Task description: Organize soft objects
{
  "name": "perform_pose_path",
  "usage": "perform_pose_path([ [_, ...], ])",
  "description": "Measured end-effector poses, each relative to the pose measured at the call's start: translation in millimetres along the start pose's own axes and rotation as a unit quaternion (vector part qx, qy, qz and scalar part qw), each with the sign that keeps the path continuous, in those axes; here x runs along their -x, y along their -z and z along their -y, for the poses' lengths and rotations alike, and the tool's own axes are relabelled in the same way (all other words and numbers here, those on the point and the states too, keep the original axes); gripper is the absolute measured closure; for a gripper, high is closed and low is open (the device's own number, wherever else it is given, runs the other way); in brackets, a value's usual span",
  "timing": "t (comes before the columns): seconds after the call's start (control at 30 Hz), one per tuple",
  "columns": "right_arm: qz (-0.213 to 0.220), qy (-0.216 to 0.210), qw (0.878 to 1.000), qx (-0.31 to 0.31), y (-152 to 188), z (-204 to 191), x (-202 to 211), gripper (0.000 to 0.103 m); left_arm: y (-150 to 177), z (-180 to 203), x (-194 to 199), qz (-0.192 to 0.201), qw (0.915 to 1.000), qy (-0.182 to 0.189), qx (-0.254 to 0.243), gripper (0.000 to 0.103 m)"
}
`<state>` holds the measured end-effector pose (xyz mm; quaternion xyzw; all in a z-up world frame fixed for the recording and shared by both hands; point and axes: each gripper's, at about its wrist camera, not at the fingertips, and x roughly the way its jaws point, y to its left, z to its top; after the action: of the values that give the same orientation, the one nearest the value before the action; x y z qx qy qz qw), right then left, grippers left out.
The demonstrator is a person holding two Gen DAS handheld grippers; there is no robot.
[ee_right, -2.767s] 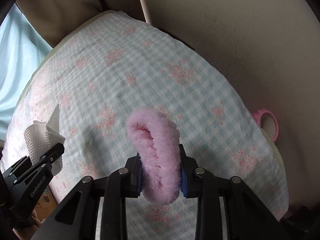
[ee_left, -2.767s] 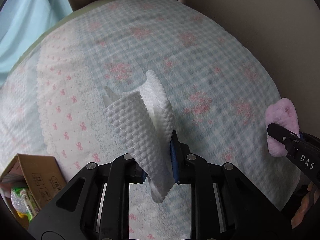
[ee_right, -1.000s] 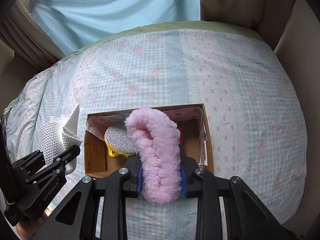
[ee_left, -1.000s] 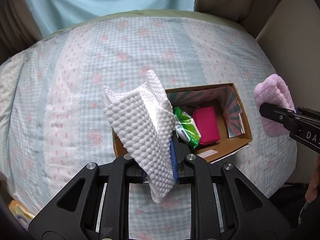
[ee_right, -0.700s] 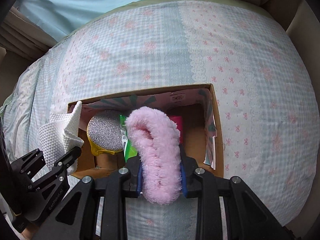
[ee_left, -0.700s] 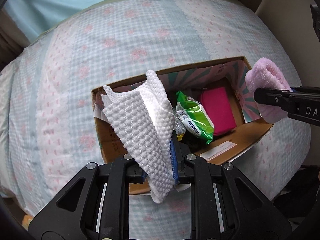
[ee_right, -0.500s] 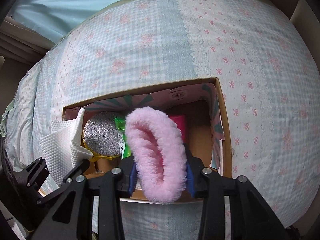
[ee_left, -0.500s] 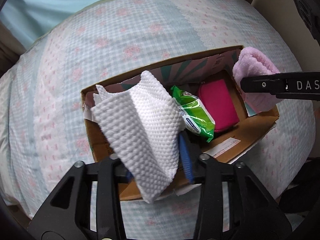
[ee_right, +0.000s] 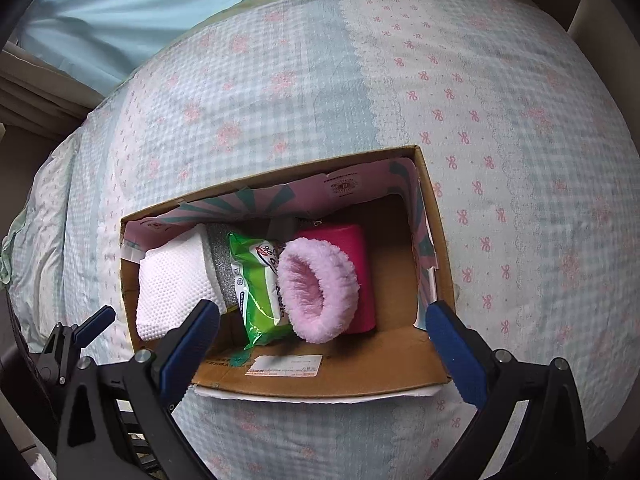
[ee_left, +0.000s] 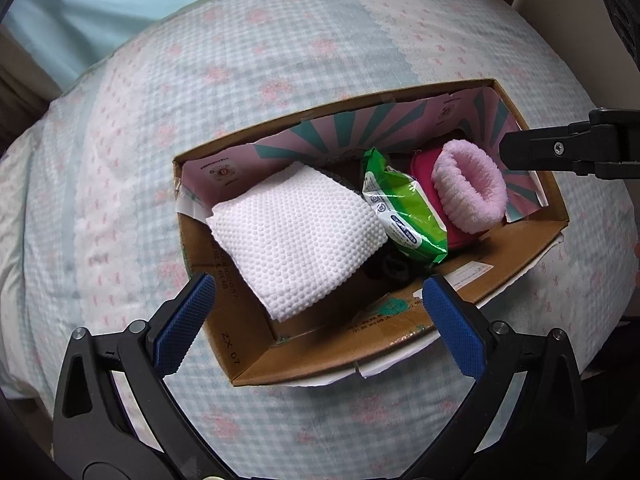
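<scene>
An open cardboard box (ee_left: pixel 256 360) (ee_right: pixel 436 248) stands on the bed. A folded white waffle cloth (ee_left: pixel 296 236) (ee_right: pixel 172 284) lies in its left end. A fluffy pink item (ee_left: pixel 470 190) (ee_right: pixel 316 288) rests on a magenta pouch (ee_right: pixel 356 248) toward the right. My left gripper (ee_left: pixel 318 320) is open and empty, just above the box's near edge. My right gripper (ee_right: pixel 322 336) is open and empty, above the near edge too; it also shows at the right of the left wrist view (ee_left: pixel 568 148).
A green wipes packet (ee_left: pixel 404 216) (ee_right: pixel 256 280) lies between the cloth and the pink item, with a silver glitter item (ee_right: pixel 218 248) behind it. The box sits on a blue and pink checked bedspread (ee_left: pixel 240 60) (ee_right: pixel 520 140). A light blue curtain (ee_right: pixel 140 8) hangs behind.
Both grippers swung over the box, lowered toward it and opened. The white cloth and the fluffy pink item dropped from the jaws into the box.
</scene>
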<state>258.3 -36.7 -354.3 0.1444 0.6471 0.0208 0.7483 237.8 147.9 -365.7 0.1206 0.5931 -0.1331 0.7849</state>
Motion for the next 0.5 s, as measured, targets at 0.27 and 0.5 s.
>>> perform_pose_path([
  [0.27, 0.036, 0.002, 0.999, 0.01, 18.7, -9.2, 42.6, 0.0, 7.5, -1.9, 44.0, 0.039, 0.9992, -0.003, 0.005, 0.0],
  [0.5, 0.089, 0.008, 0.995, 0.037, 40.9, -24.9, 112.2, 0.0, 13.4, -11.0, 108.5, 0.071, 0.9968, 0.008, 0.036, 0.0],
])
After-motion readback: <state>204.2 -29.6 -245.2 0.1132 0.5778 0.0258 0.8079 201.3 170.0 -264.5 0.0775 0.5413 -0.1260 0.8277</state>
